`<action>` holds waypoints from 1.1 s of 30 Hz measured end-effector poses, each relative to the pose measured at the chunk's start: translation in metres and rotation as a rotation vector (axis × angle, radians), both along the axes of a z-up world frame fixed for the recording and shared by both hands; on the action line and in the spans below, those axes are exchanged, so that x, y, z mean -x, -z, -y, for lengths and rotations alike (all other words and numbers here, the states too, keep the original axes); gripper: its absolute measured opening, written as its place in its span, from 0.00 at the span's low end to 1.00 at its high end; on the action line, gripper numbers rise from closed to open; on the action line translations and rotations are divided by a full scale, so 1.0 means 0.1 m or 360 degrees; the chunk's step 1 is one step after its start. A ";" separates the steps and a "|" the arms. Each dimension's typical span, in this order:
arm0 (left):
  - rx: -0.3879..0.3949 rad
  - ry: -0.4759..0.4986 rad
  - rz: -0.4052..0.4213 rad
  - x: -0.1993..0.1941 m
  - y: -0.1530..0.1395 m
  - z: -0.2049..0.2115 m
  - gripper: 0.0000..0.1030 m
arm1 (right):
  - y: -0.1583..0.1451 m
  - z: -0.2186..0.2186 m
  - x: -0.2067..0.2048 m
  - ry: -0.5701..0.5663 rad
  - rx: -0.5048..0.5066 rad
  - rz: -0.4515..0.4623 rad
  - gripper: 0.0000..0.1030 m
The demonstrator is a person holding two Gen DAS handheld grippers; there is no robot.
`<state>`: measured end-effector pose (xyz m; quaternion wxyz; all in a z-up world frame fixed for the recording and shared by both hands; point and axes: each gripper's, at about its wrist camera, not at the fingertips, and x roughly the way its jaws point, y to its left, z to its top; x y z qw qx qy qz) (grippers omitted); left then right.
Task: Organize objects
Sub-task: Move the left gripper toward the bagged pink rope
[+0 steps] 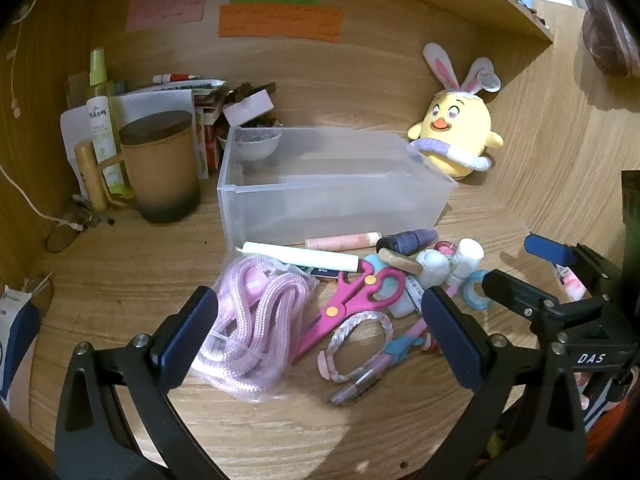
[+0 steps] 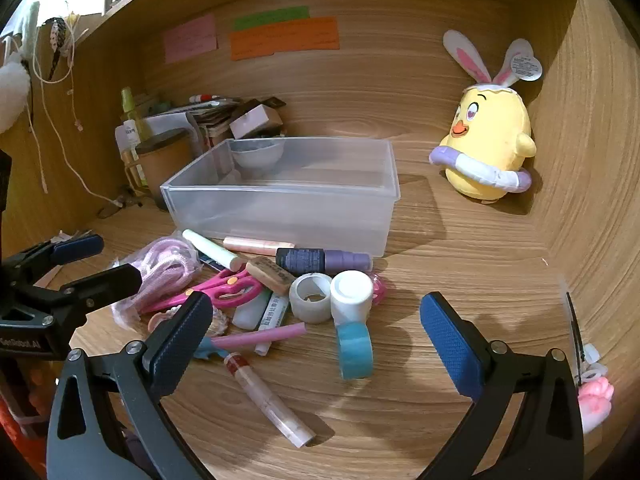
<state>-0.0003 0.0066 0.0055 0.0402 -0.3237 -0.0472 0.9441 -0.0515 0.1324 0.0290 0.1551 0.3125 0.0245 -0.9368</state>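
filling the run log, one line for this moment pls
left hand-held gripper: open above pink rope | right hand-held gripper: open, empty | clear bin: small bowl inside

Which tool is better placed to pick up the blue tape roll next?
Probably the right tool: the blue tape roll lies between its open fingers, while the left tool frames the pink rope bundle.
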 end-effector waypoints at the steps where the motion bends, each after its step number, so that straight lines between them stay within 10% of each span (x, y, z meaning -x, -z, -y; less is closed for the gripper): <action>1: 0.0005 0.0001 -0.0001 0.00 -0.01 -0.01 1.00 | 0.00 0.00 0.00 -0.0002 0.0001 -0.0002 1.00; 33: 0.0005 0.0004 0.0004 -0.02 0.00 -0.01 1.00 | 0.00 -0.03 0.00 -0.0014 0.0025 0.0023 1.00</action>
